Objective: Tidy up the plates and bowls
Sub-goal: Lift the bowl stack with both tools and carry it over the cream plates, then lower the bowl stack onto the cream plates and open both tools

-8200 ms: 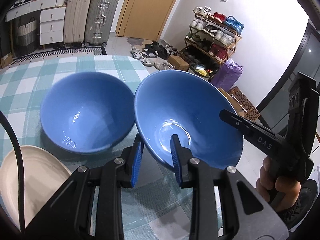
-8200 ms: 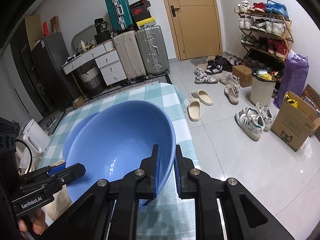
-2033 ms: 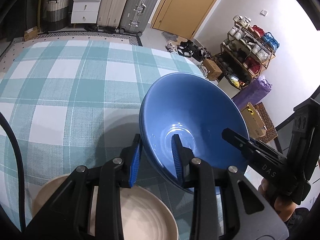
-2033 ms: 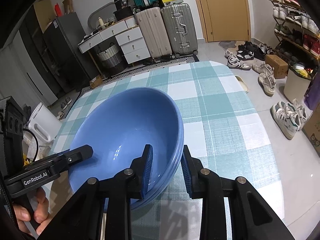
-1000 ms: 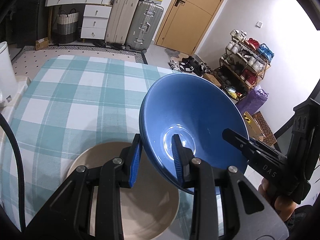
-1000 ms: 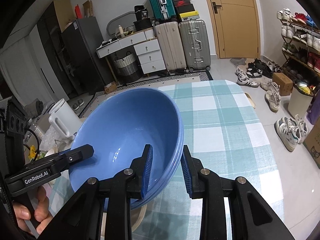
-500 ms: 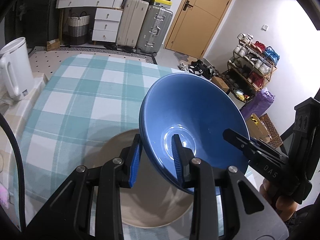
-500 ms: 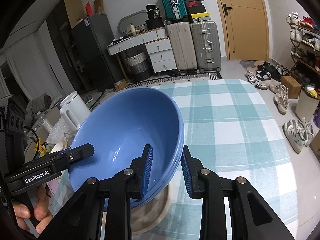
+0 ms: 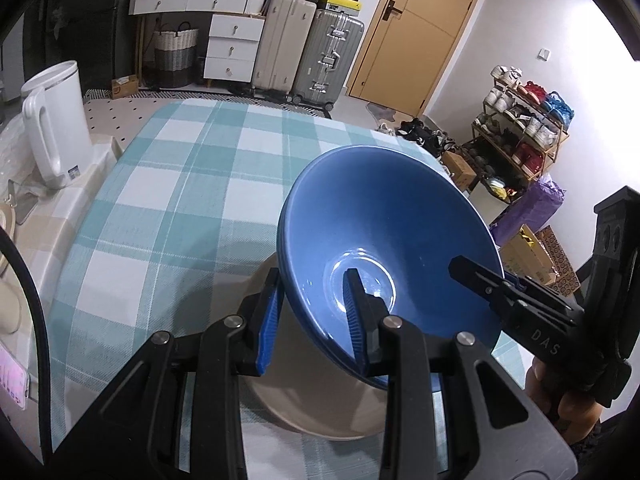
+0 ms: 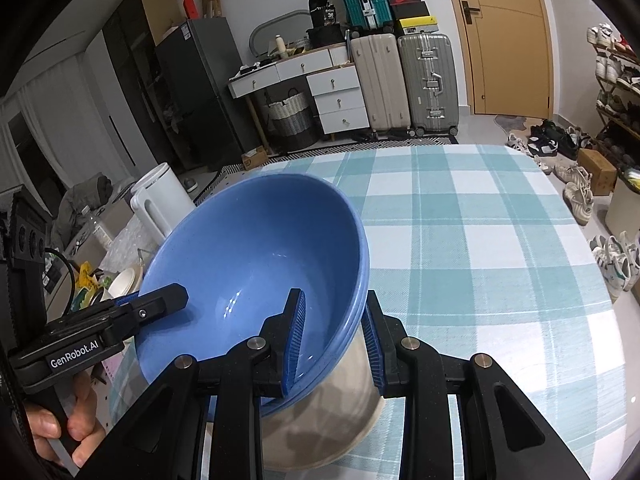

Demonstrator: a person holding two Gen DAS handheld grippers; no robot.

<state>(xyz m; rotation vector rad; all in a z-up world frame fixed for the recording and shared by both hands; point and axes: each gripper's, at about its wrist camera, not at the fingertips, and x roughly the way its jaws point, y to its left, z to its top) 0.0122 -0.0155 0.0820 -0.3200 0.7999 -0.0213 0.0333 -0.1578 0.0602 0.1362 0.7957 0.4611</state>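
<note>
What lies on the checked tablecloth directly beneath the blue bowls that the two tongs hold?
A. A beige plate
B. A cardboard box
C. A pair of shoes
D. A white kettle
A: under the stacked blue bowls, gripped at opposite rims by the left tongs and right tongs, a beige plate rests on the checked tablecloth.

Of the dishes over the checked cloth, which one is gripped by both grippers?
The stacked blue bowls, pinched at opposite rims; the beige plate lies ungripped below them.
</note>
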